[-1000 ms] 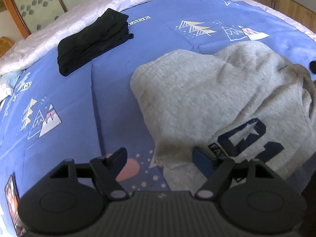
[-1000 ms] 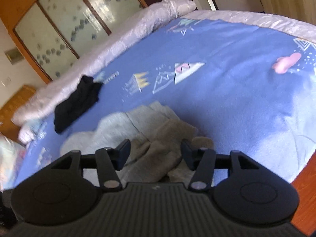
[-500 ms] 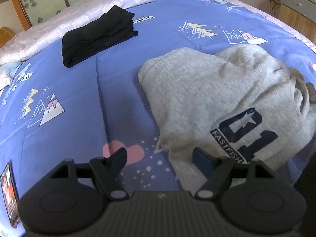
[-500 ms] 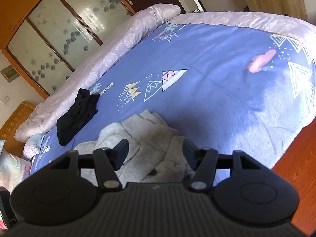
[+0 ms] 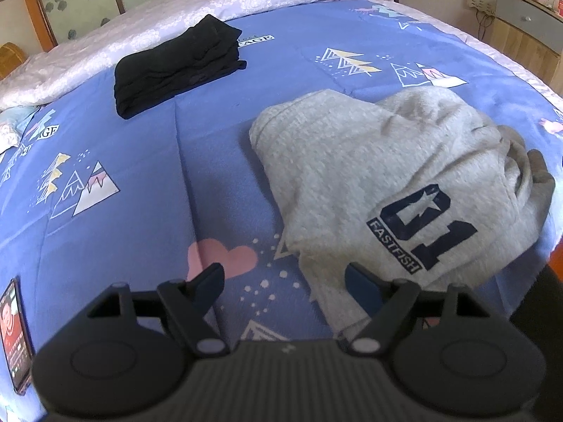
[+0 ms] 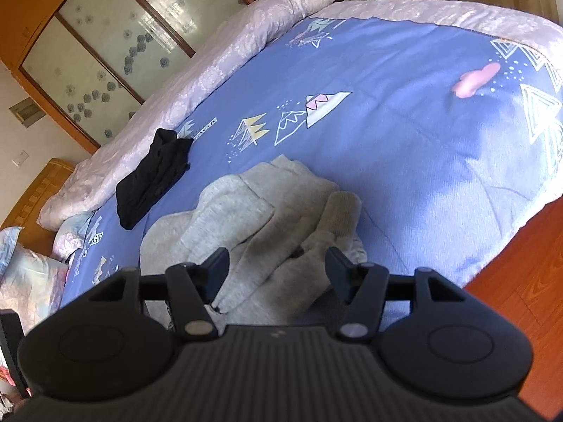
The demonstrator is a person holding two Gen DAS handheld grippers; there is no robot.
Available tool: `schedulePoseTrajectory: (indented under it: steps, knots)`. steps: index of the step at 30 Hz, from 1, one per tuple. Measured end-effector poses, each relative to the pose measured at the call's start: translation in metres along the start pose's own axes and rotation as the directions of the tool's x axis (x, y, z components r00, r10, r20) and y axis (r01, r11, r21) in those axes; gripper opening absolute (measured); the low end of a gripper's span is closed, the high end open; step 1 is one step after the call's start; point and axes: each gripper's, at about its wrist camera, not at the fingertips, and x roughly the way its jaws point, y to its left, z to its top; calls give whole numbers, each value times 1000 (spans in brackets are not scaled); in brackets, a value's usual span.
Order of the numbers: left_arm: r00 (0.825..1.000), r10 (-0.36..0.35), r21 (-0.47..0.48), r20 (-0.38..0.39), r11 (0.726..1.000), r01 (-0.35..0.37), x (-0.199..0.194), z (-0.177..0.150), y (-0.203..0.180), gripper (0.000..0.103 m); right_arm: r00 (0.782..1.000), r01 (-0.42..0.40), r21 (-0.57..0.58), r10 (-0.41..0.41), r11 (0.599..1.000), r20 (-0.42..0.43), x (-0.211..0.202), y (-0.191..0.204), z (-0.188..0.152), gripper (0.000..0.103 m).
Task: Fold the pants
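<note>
Grey sweatpants (image 5: 369,183) with a navy "01 FASTFISH" print lie in a rumpled heap on the blue bedspread (image 5: 140,190), near the bed's front edge. They also show in the right wrist view (image 6: 253,225), bunched with folds and a cuff on top. My left gripper (image 5: 285,281) is open and empty, held above the pants' near left edge. My right gripper (image 6: 278,267) is open and empty, held above the heap's near side.
A folded black garment (image 5: 176,66) lies farther up the bed; it also shows in the right wrist view (image 6: 151,179). A phone (image 5: 16,334) lies at the bed's left edge. Pale quilt and pillows (image 6: 31,274) lie along the far side. Wooden floor (image 6: 510,302) lies right of the bed.
Both grippers have pulled back and risen away from the grey pants, so more of the bed shows. Both stay open and empty. The pants lie where they were.
</note>
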Motion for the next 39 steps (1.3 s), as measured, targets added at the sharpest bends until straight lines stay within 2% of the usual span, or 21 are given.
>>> schedulePoseTrajectory:
  steps: [6, 9, 11, 13, 19, 22, 27, 32, 35, 39]
  knots:
    - [1000, 3, -27, -3, 1000, -3, -1, -3, 9, 79, 1000, -10, 3, 10, 1000, 17, 1, 2, 0, 63]
    - [999, -36, -78, -6, 996, 35, 0, -3, 23, 85, 999, -25, 10, 25, 1000, 45, -1, 1, 1, 64]
    - [998, -61, -124, -6, 990, 60, 1, 0, 36, 86, 997, -38, 10, 37, 999, 69, -1, -2, 6, 73]
    - [997, -73, -155, -2, 985, 72, 2, 4, 45, 86, 995, -46, 11, 45, 999, 87, 0, -6, 13, 76]
    - [986, -169, -243, 8, 956, 166, 7, 17, 64, 89, 993, -73, -9, 74, 997, 88, 16, -22, 34, 85]
    - [979, -203, -261, 8, 945, 198, 15, 22, 63, 97, 992, -88, -7, 88, 996, 86, 24, -33, 42, 87]
    - [960, -281, -305, -17, 915, 263, 38, 26, 59, 98, 991, -118, 44, 115, 992, 66, 38, -57, 50, 88]
    - [929, -363, -386, -65, 868, 312, 68, 26, 59, 98, 991, -135, 56, 133, 989, 30, 58, -78, 61, 89]
    - [925, -376, -378, -50, 865, 331, 71, 28, 56, 99, 987, -155, 89, 158, 984, -25, 75, -88, 64, 90]
    - [903, -428, -397, -36, 836, 380, 77, 31, 50, 103, 978, -199, 25, 200, 980, -59, 83, -78, 64, 93]
